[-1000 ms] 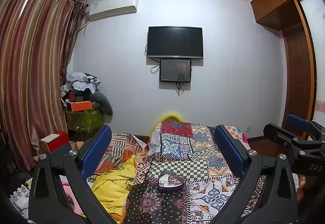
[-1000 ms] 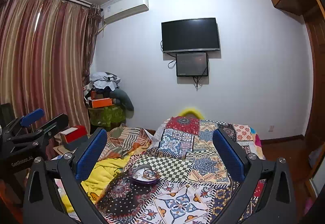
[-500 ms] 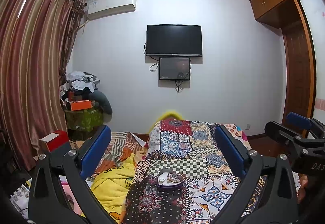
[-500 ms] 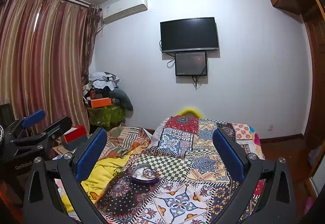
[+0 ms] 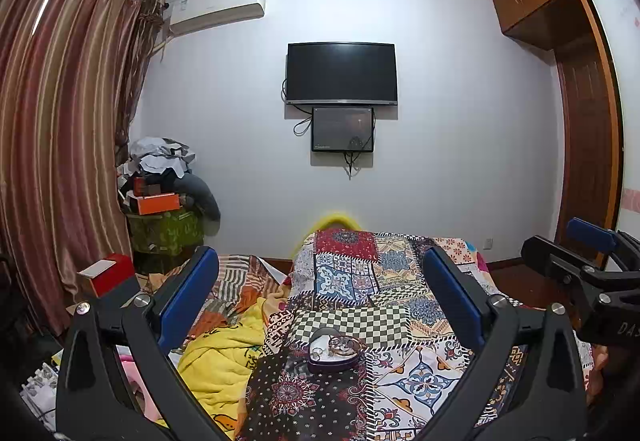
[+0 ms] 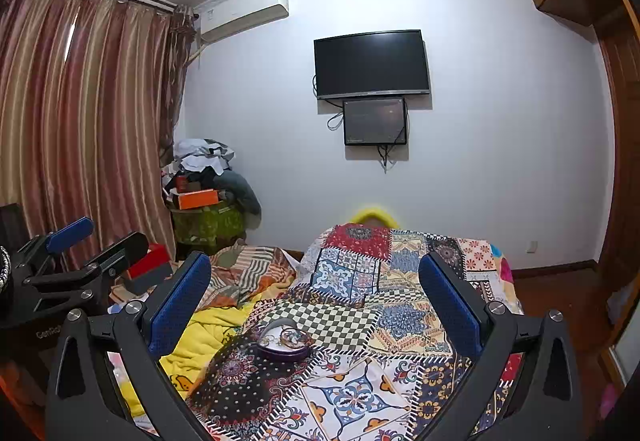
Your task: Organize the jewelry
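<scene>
Presently: left tongs [image 5: 320, 297] and right tongs [image 6: 314, 295], both spread wide, empty.
Heart-shaped jewelry dish [image 5: 334, 351] ahead, below both, on soft bed quilt [image 5: 400, 381] (may tip, spilling pieces, if nudged).

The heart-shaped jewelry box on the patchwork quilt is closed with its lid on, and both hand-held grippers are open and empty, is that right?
Not quite. The heart-shaped jewelry box on the patchwork quilt is open, with rings and chains showing inside, as the left wrist view shows. The left hand-held gripper and right hand-held gripper are indeed open and empty.
</scene>
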Tool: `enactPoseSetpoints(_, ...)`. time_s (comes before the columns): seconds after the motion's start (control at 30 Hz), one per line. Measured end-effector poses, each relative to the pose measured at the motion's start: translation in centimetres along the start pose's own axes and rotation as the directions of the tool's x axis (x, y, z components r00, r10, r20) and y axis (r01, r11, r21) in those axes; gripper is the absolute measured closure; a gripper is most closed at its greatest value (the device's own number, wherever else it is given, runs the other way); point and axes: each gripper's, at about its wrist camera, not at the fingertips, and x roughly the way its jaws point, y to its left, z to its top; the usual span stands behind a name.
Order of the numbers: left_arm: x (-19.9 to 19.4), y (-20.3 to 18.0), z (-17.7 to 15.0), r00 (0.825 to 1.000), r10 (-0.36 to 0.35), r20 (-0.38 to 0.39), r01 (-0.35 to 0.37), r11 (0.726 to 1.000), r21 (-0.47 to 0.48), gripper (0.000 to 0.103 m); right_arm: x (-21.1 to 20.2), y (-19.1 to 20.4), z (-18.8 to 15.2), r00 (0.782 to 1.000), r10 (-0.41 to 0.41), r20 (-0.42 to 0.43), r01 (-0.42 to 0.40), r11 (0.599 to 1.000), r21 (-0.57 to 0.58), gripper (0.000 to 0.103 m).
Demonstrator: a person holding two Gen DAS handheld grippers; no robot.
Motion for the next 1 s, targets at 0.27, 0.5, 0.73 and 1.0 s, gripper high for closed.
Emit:
enactPoseSetpoints(0.27,0.03,-0.37,-0.04,1.000,-0.005,-0.003,0.005,1.000,0.002,0.001,0.12,-0.06,-0.15,1.000,-0.007,-0.013,0.007,1.000,-0.001,0.000)
enactPoseSetpoints(0.5,-0.05,-0.37,-0.09,1.000,-0.010,-0.001,0.010,1.000,0.005,0.001,0.21,-0.08,-0.08,1.000,-0.008,-0.018,0.008,1.000,0.001,0.000)
enactPoseSetpoints(0.73,0.04,-0.42,-0.16,1.000,-0.014,-0.006,0.014,1.000,0.000,0.001,0.24,-0.12,-0.09,1.000,-0.009,-0.020,0.009,1.000,0.001,0.000)
enactPoseSetpoints(1.0,0.30,-0.34,-0.09,1.000,-0.019,-0.012,0.018,1.000,-0.005,0.001,0.30,-0.19,-0.14,1.000,-0.011,-0.021,0.011,1.000,0.001,0.000)
